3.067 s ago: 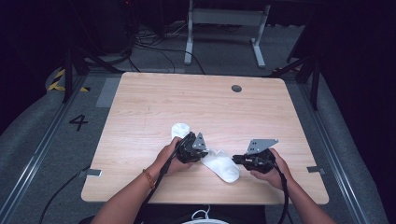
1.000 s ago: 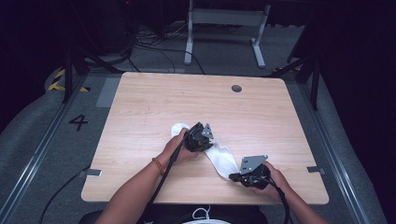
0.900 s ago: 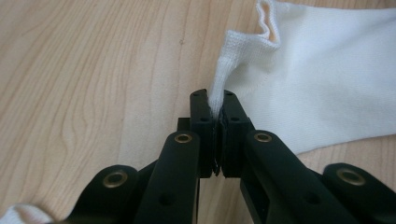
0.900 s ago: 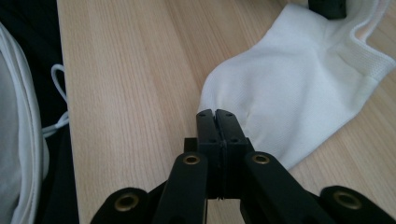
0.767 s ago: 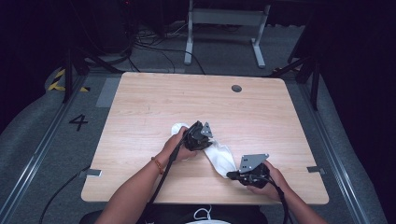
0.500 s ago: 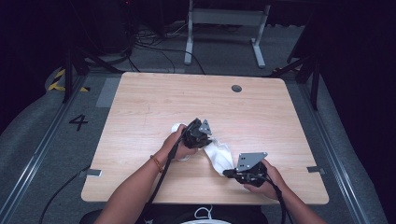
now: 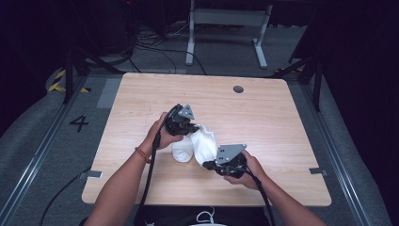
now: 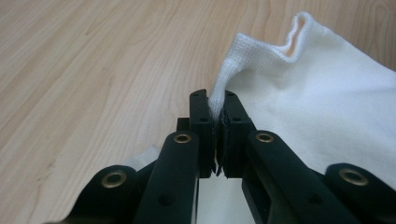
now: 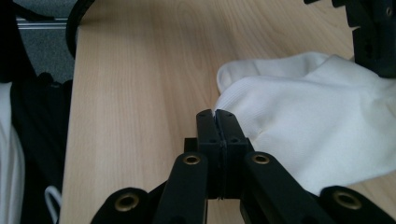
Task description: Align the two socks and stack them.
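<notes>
We stand at a pale wooden table (image 7: 282, 122) in a dark room, with grey floor around it and a metal stand (image 7: 226, 28) beyond its far edge. On the floor at the table's left we read a painted "4" (image 7: 78, 123), next to a patch of yellow-and-black tape (image 7: 63, 81).

A white sock (image 7: 203, 143) hangs stretched between our two tools near the table's middle, a little toward our side. Its long axis runs on a diagonal, from far-left to near-right in the high view. The ribbed open cuff (image 8: 294, 32) is at the left gripper's end. A second white sock (image 7: 181, 150) lies on the wood just beneath and to the left of it.

The left gripper (image 8: 217, 112) has its jaws clamped on the edge of the cuff, the knit pinched flat between the pads. The right gripper (image 9: 215, 116) has its jaws pressed together on the other end of the sock, with the cloth fanning out to the right.

Compared with a second ago, both hands are higher and the held sock is off the wood, where it then lay draped along the surface. The lower sock has kept its place.
</notes>
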### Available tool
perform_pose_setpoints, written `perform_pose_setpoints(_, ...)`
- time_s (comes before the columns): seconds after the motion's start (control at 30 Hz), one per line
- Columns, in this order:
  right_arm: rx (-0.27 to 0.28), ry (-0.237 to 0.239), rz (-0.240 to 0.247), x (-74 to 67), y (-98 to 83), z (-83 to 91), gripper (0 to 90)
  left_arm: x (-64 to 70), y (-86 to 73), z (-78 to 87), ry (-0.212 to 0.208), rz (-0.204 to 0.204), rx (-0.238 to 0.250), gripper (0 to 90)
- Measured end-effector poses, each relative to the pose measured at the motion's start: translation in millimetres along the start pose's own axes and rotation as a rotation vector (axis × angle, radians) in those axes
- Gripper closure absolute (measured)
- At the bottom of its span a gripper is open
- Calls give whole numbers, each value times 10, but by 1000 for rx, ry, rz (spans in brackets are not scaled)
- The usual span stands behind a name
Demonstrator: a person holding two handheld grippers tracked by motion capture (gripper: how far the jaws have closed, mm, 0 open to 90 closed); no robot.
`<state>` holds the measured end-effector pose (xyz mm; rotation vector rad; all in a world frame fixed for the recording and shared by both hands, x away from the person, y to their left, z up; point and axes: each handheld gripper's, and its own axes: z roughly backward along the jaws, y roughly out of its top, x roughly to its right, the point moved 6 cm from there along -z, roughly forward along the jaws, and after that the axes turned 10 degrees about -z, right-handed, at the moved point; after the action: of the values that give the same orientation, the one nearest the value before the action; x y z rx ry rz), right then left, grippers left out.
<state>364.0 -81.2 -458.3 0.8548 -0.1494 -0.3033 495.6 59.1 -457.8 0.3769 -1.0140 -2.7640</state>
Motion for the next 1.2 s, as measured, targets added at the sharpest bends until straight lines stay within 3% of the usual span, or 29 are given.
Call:
perform_pose_setpoints(0.1,19,5,7,20,152,-137,899,-92,-102,-4,3,17,-16,859)
perform_pose_setpoints(0.17,24,9,8,26,232,-227,899,-159,-187,-5,9,13,-54,859)
perform_pose_setpoints(0.27,19,1,12,54,307,-392,899,-236,-270,4,23,35,-51,859)
perform_pose_setpoints(0.37,6,6,3,81,321,-535,899,-307,-389,-20,26,63,-64,859)
perform_pose_setpoints(0.43,-7,9,-6,87,320,-632,899,-323,-420,-41,27,58,-74,858)
perform_pose_setpoints(0.5,-20,18,-18,96,313,-729,899,-349,-541,-117,26,65,-124,857)
perform_pose_setpoints(0.63,-68,35,-35,108,235,-909,899,-362,-671,-162,20,83,-143,857)
perform_pose_setpoints(0.77,-100,41,-38,146,189,-944,898,-378,-751,-128,13,117,-115,857)
perform_pose_setpoints(0.9,-139,53,-22,116,101,-947,898,-326,-783,-82,-14,123,-133,855)
perform_pose_setpoints(1.03,-158,72,-22,121,13,-839,898,-233,-774,-62,-30,110,-144,855)
perform_pose_setpoints(1.2,-205,71,-2,128,-152,-617,898,-40,-683,-109,-51,103,-125,857)
